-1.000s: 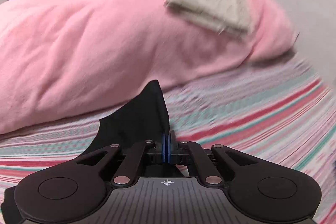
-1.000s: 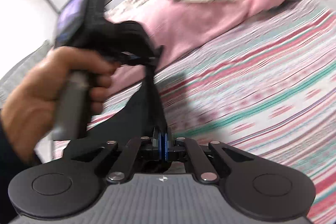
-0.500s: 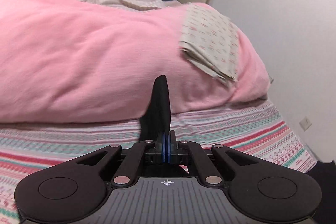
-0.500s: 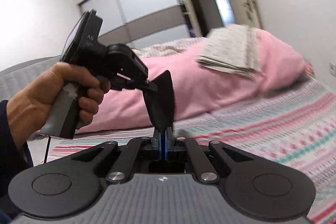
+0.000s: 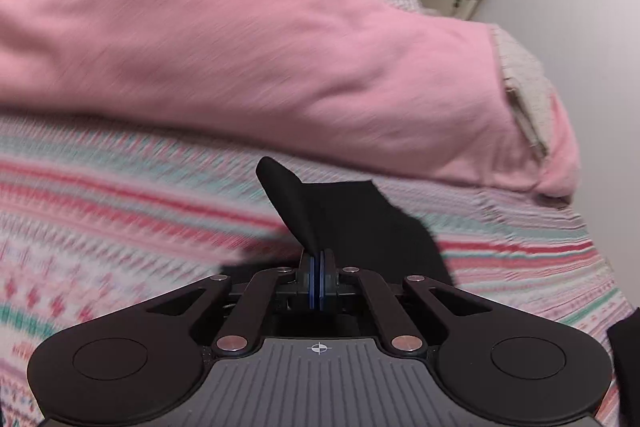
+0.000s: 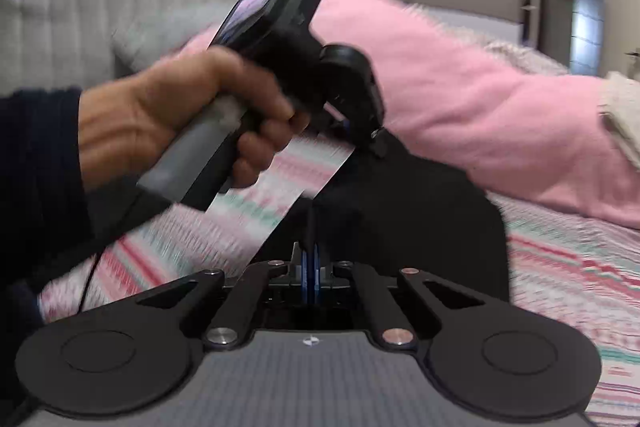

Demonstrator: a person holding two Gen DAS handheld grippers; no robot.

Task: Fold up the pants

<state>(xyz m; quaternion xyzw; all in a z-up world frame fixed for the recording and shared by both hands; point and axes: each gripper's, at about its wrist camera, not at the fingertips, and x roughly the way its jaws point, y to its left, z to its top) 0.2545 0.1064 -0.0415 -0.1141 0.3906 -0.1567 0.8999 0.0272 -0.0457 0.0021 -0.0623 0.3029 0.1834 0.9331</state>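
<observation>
Between the blue pads of the left gripper [image 5: 319,269], jaws pinched tight, sits a fold of the black pants [image 5: 360,223]; fabric stands up just ahead of the tips & spreads to the right over the striped bedspread [image 5: 100,227]. Pink duvet [image 5: 240,47] lies further ahead. Right gripper [image 6: 310,267] likewise clamped on pants [image 6: 420,211] cloth, which stretches fwd to the left gripper [image 6: 370,143], up & ahead of the right jaws, w/ the left hand [image 6: 180,115] on its handle. Both views motion-blurred.
</observation>
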